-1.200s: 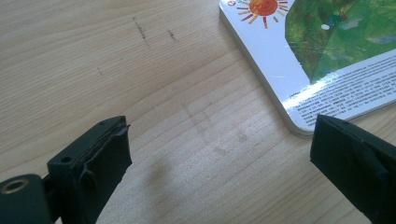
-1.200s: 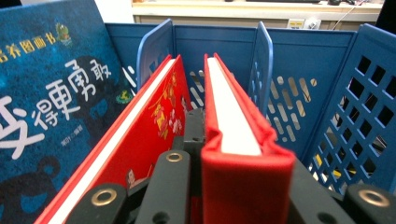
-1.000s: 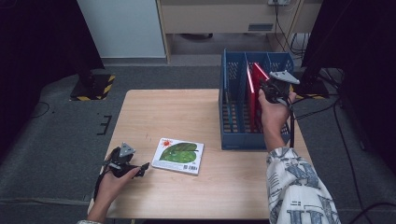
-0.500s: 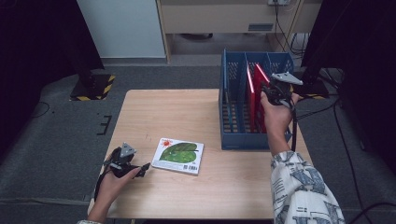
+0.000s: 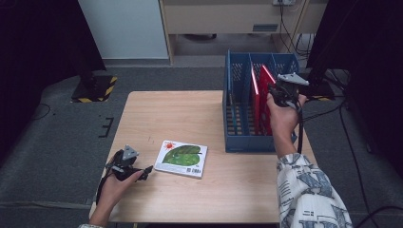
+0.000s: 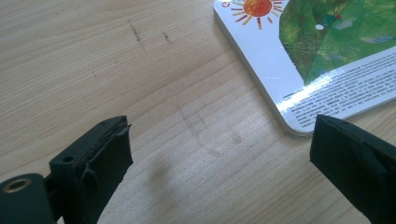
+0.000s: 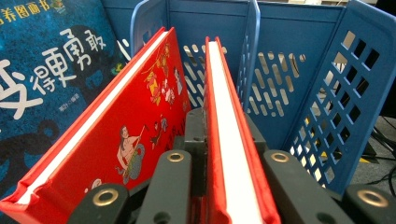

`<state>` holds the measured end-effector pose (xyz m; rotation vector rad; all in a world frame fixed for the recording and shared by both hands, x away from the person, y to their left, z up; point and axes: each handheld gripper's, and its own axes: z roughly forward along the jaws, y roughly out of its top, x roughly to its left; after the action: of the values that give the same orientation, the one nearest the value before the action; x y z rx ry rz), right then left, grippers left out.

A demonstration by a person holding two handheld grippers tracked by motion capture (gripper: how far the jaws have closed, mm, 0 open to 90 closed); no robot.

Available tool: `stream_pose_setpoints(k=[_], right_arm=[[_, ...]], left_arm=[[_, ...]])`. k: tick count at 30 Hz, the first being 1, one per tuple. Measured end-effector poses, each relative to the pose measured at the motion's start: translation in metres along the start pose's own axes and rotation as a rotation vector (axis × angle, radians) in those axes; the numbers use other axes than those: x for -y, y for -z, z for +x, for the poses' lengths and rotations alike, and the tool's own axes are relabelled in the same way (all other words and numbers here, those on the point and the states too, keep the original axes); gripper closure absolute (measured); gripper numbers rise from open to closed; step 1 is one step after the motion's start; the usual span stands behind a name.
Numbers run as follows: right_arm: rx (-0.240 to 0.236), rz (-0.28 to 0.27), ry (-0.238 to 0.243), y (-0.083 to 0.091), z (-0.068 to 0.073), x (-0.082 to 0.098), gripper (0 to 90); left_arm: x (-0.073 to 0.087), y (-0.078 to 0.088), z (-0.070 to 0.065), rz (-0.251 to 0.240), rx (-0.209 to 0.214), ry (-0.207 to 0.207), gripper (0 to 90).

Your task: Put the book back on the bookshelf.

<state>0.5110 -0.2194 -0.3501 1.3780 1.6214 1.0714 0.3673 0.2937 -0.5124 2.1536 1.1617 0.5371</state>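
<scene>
A thin red book (image 7: 229, 140) stands edge-up between my right gripper's (image 7: 219, 163) jaws, which have just been closing on it. In the high view that gripper (image 5: 274, 92) holds the red book (image 5: 266, 80) upright inside the blue crate (image 5: 237, 142). A second red book (image 7: 112, 121) leans just left of it, with a dark blue book (image 7: 42, 70) beyond. My left gripper (image 5: 145, 172) rests low on the table, open, with bare wood between its jaws (image 6: 219, 154). A green-and-white picture book (image 5: 183, 158) lies flat just to its right; the book's corner (image 6: 299, 93) sits ahead of the right jaw.
The crate's slotted dividers (image 7: 250, 51) and wall (image 7: 336, 93) close in around the held book. The wooden table (image 5: 190, 114) ends close behind the left hand. Cables and a stand base (image 5: 92, 88) lie on the grey floor around it.
</scene>
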Motion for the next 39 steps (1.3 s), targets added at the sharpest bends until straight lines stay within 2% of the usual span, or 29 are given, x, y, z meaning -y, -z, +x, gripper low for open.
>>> stream_pose_setpoints(k=[13,23,31,39], right_arm=[[0.013,-0.033,0.009,-0.010,0.004,-0.003,79.6],[0.022,-0.089,-0.003,-0.020,0.006,-0.004,79.6],[0.010,-0.049,0.040,-0.015,0.011,-0.004,78.2],[-0.008,-0.017,0.040,-0.004,0.013,-0.001,76.4]], left_arm=[[0.000,0.000,0.001,-0.001,0.000,0.003,4.6],[0.000,-0.001,0.001,0.001,0.002,0.000,4.6],[0.000,0.000,0.000,0.001,0.002,-0.002,4.7],[0.000,0.000,-0.001,0.002,0.000,-0.007,4.7]])
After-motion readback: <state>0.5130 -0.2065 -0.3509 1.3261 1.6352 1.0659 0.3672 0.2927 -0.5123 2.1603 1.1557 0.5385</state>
